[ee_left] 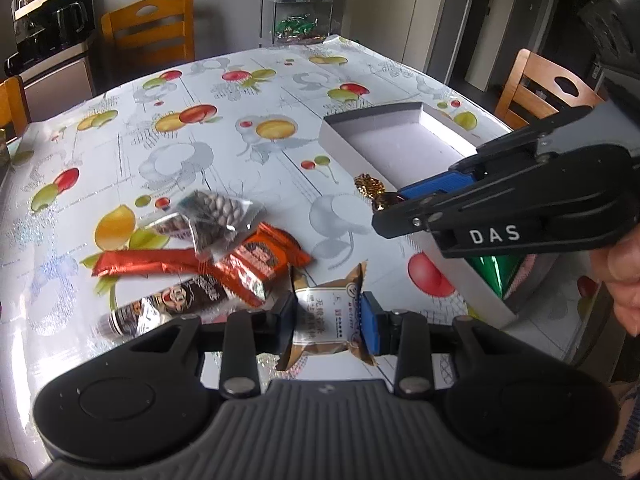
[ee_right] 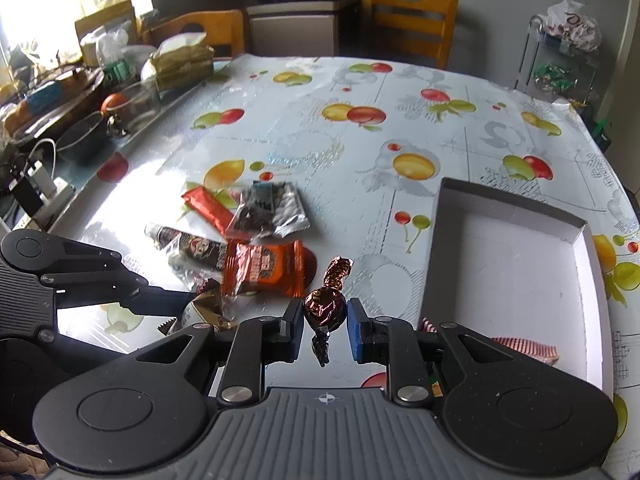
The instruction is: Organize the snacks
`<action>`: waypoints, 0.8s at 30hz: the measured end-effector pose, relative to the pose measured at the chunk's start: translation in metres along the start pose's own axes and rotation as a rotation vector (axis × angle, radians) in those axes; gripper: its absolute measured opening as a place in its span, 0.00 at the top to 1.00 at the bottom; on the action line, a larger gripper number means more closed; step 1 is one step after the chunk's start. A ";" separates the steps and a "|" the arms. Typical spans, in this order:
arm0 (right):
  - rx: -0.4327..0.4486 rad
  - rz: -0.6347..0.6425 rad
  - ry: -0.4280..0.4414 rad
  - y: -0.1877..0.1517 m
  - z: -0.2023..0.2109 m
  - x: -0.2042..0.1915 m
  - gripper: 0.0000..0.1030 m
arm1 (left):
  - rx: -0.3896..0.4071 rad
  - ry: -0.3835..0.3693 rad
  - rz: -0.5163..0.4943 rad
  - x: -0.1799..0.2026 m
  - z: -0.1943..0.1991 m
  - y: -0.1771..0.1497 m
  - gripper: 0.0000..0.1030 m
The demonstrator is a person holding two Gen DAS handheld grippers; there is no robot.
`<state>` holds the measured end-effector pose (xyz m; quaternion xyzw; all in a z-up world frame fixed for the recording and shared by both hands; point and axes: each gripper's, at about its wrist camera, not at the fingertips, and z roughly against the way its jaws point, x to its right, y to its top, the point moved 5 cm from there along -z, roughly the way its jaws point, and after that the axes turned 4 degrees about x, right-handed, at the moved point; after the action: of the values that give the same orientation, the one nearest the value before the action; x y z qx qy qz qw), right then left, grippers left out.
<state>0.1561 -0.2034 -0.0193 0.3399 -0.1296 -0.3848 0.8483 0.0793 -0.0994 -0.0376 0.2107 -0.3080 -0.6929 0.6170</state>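
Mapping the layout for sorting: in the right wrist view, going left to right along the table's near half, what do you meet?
Left gripper → orange snack packet → brown foil-wrapped candy held in the right gripper → white box.

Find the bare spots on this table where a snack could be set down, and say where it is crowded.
Free: the far stretch of tablecloth toward the yellow chair, and the strip between the snack pile and the white box. Most of the box floor is bare too. Crowded: the snack pile itself, the box's near end with wrappers, and the cluttered table edge by the window.
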 end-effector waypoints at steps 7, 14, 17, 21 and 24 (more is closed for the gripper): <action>0.031 -0.007 0.005 0.009 0.007 0.013 0.76 | 0.016 0.027 0.002 0.004 -0.001 0.015 0.68; 0.049 -0.015 0.008 0.011 0.015 0.026 0.76 | 0.028 0.043 0.022 0.011 -0.005 0.027 0.68; 0.054 -0.022 0.005 0.010 0.018 0.035 0.76 | 0.030 0.045 0.027 0.016 -0.007 0.031 0.68; 0.061 -0.036 -0.004 0.009 0.023 0.047 0.76 | 0.037 0.044 0.026 0.024 -0.010 0.037 0.68; 0.068 -0.047 -0.012 0.009 0.026 0.057 0.76 | 0.046 0.040 0.023 0.030 -0.013 0.043 0.68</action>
<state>0.1872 -0.2542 0.0040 0.3690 -0.1398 -0.4021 0.8262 0.1148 -0.1334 -0.0143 0.2352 -0.3139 -0.6742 0.6258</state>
